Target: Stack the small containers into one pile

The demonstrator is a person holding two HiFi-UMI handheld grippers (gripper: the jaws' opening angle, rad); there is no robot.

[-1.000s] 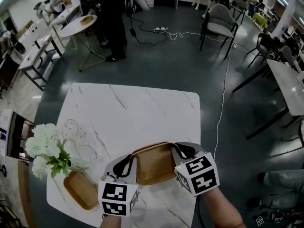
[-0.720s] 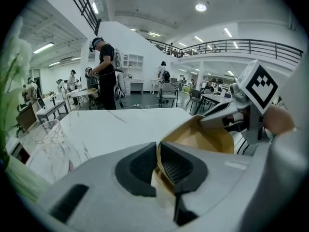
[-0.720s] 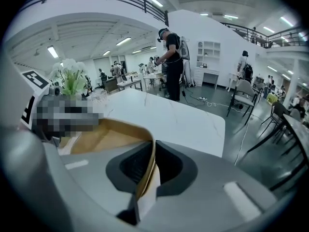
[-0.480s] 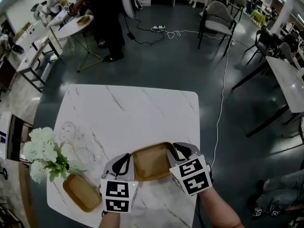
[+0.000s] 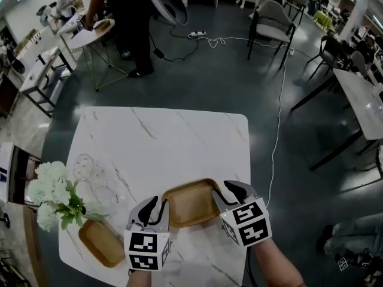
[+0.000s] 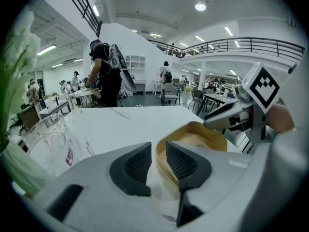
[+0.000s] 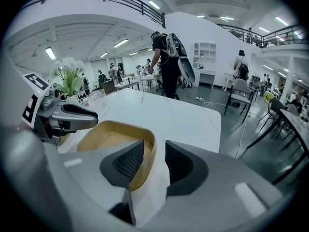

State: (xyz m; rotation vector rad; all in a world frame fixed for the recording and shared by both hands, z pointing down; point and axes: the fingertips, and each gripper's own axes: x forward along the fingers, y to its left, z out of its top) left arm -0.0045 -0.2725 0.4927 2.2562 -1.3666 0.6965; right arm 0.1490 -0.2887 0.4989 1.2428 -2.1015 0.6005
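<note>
So the tan container (image 5: 190,205) sits flat on the table (image 5: 179,142), with the left gripper (image 5: 157,205) and right gripper (image 5: 226,190) straddling its rim at opposite ends, I'd guess to keep it level. Both sets of jaws are opening, with the rim between them but not pinched. The other container (image 5: 102,243) is way off left by the flowers (image 5: 57,190), so no pile yet.

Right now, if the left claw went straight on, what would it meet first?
Probably the tan tray: its rim sits between the opening jaws of the left claw.
</note>
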